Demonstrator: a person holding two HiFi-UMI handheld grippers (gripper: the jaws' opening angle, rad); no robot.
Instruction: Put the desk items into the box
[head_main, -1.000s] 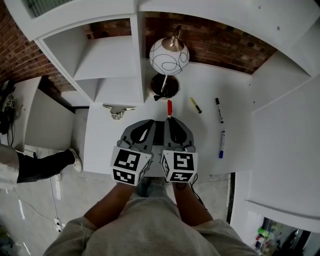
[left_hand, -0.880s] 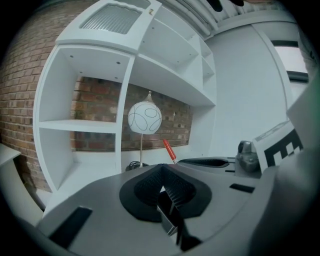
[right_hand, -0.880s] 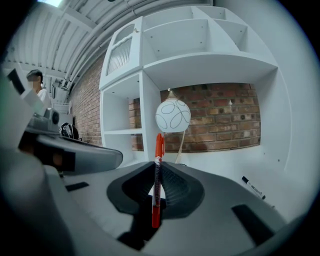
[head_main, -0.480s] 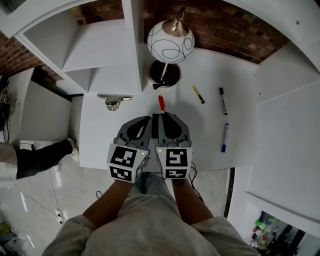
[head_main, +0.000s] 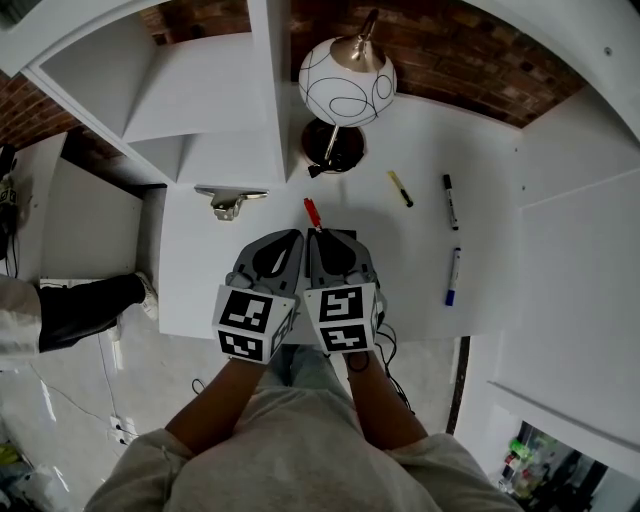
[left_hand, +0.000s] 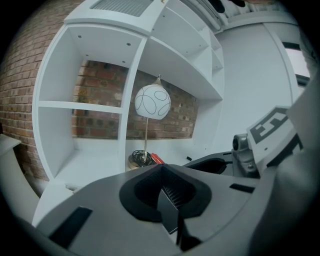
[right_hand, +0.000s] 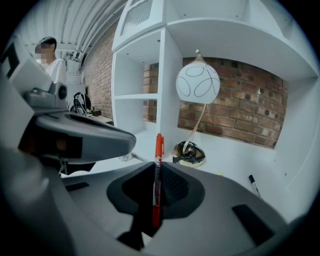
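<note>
A red marker (head_main: 312, 212) sticks out forward from my right gripper (head_main: 320, 238), which is shut on its lower half; in the right gripper view the red marker (right_hand: 158, 150) stands upright between the pads of the right gripper (right_hand: 156, 202). Pressed close beside it on the left, my left gripper (head_main: 294, 240) is shut with nothing in it, and its pads meet in the left gripper view (left_hand: 171, 212). Both hover over the white desk (head_main: 400, 270) near its front edge. A yellow highlighter (head_main: 400, 188), a black marker (head_main: 449, 202) and a blue marker (head_main: 453, 276) lie on the desk to the right. No box shows in any view.
A globe lamp (head_main: 345, 85) with a dark round base (head_main: 330, 160) stands at the back of the desk. White shelves (head_main: 210, 100) rise at the left, with a metal clip-like piece (head_main: 228, 200) below them. A person's leg (head_main: 85, 305) is on the floor at left.
Both grippers have shifted a little left and forward over the desk, and the red marker's tip now leans leftward. The grip on the marker is unchanged.
</note>
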